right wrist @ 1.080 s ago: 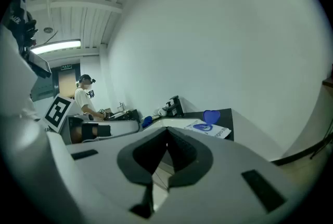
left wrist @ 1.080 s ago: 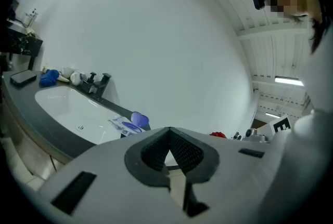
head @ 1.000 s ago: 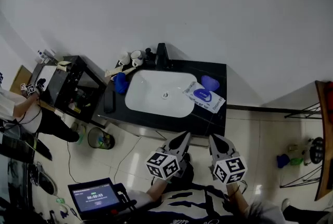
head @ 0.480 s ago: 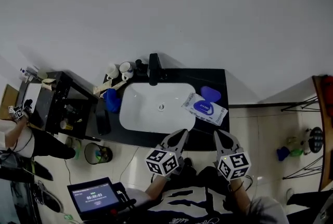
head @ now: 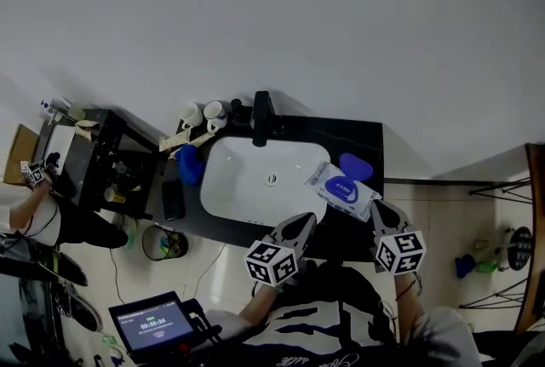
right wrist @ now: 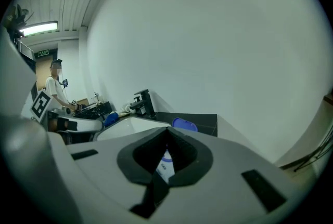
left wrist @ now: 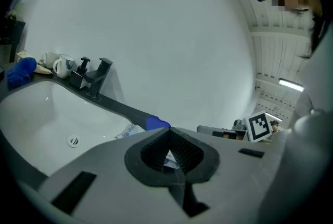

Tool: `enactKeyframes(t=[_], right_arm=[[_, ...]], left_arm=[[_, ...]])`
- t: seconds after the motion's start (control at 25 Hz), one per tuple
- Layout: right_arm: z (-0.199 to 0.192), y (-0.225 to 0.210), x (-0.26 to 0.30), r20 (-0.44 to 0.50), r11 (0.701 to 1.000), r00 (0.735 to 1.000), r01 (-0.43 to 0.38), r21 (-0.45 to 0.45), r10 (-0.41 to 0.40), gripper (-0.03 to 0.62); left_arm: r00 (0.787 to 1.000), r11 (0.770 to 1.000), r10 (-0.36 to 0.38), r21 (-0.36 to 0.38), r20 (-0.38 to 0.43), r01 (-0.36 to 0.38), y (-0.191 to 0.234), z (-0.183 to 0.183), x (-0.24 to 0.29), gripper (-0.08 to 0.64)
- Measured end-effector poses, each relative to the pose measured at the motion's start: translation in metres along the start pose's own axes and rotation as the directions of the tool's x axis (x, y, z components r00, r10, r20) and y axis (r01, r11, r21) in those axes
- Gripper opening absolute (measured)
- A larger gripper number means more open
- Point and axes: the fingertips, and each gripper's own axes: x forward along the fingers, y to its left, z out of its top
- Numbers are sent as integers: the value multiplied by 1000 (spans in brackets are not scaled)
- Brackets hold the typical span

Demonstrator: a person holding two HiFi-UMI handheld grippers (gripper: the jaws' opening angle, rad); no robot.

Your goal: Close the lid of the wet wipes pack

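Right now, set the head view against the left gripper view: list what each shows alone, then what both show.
Head view only: the bin and the tablet. Left gripper view only: the left gripper up close, jaw tips together, and a ceiling lamp. Both: the sink, tap, mugs, and the wipes pack with its blue lid open.

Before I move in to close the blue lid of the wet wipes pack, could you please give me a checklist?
1. Blue oval plastic lid open: ok, flipped toward the wall.
2. White wet wipes pack with blue label unobstructed on the black counter: ok.
3. Left gripper empty, jaws together: ok.
4. Right gripper empty, jaws together: ok.
5. A gripper on the lid: not ok, both short of it.
6. Pack steady enough for pressing: cannot tell.
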Motion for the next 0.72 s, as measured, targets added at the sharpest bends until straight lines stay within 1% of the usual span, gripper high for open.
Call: enactKeyframes(t=[0.12, 0.24, 0.36, 0.44, 0.52, 0.64, 0.72], right_arm=[[1, -28, 25, -30, 1000, 1000, -1, -17, 0, -8], [-4, -55, 53, -75, 1000, 997, -2, -31, 0, -8], [-12, -74, 73, -127, 998, 992, -14, -59, 6, -8], [-16, -80, 83, -152, 997, 988, -43, -67, 32, -8], [-19, -81, 91, -162, 995, 984, -87, -37, 80, -8], [-19, -80, 99, -152, 988, 976, -149, 45, 154, -8], [-20, -83, 104, -143, 986, 977, -152, 71, 161, -8]], left_arm=[[1000, 999, 31, -31, 2, -31, 12, 2, 9, 1], [998, 997, 67, -33, -23, -67, 22, -5, 20, 0], [996, 996, 77, -34, -51, -79, 22, -11, 30, 1], [995, 996, 77, -39, -59, -79, 19, -12, 35, 0], [995, 996, 79, -38, -66, -81, 17, -12, 38, 0], [993, 995, 87, -43, -75, -90, 18, -12, 41, 0], [992, 994, 98, -45, -76, -102, 22, -13, 42, 1]])
